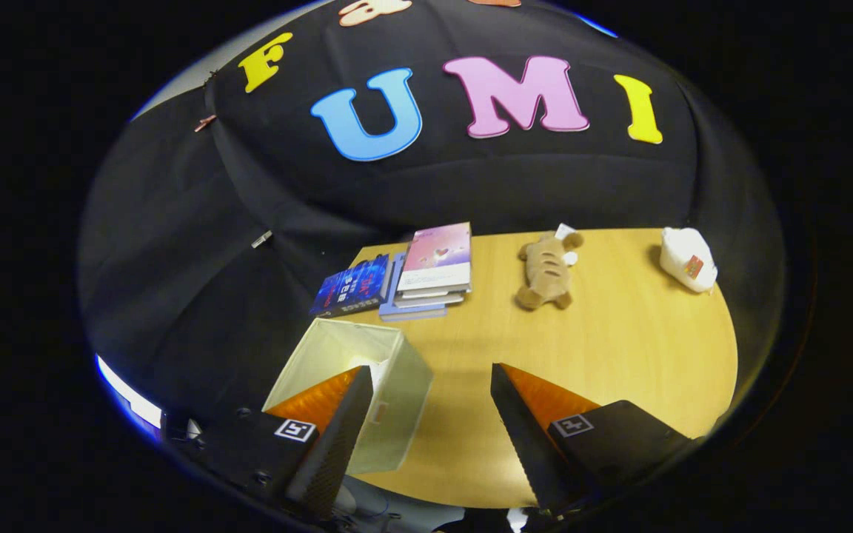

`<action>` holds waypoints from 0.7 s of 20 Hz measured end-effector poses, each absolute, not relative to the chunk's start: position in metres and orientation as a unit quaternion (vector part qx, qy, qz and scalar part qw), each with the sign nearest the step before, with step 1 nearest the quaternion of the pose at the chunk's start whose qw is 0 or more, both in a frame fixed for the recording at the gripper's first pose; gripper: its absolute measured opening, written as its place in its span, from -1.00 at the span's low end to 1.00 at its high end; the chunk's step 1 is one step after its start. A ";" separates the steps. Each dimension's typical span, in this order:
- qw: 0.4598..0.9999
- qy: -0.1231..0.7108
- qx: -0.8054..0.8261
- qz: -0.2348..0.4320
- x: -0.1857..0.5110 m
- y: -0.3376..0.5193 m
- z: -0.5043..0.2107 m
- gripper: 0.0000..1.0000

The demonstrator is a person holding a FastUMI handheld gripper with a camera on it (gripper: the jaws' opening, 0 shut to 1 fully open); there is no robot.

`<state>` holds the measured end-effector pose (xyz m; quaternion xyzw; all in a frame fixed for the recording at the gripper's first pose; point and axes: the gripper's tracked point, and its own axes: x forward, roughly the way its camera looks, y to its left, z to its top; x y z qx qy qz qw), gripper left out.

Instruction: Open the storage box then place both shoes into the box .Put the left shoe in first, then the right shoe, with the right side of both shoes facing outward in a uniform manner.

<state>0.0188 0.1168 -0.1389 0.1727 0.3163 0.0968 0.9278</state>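
Note:
A pale fabric storage box [389,370] stands on the wooden table [619,348], its top open and its inside pale and bare as far as I can see. My gripper [430,392] hangs above the table's near part, open, with nothing between its fingers. The left finger [338,429] overlaps the box's near right wall. The right finger [523,429] is over bare table to the right of the box.
A stack of books [430,274] and a dark blue book [352,287] lie beyond the box at the table's far edge. A brown plush toy [547,270] lies further right, and a white plush object [687,259] sits at the far right corner.

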 end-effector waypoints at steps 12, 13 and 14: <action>0.979 0.173 0.110 0.016 -0.032 -0.096 -0.095 0.98; 0.982 0.161 0.103 0.007 -0.038 -0.109 -0.090 0.98; 0.984 0.151 0.095 0.000 -0.044 -0.120 -0.085 0.97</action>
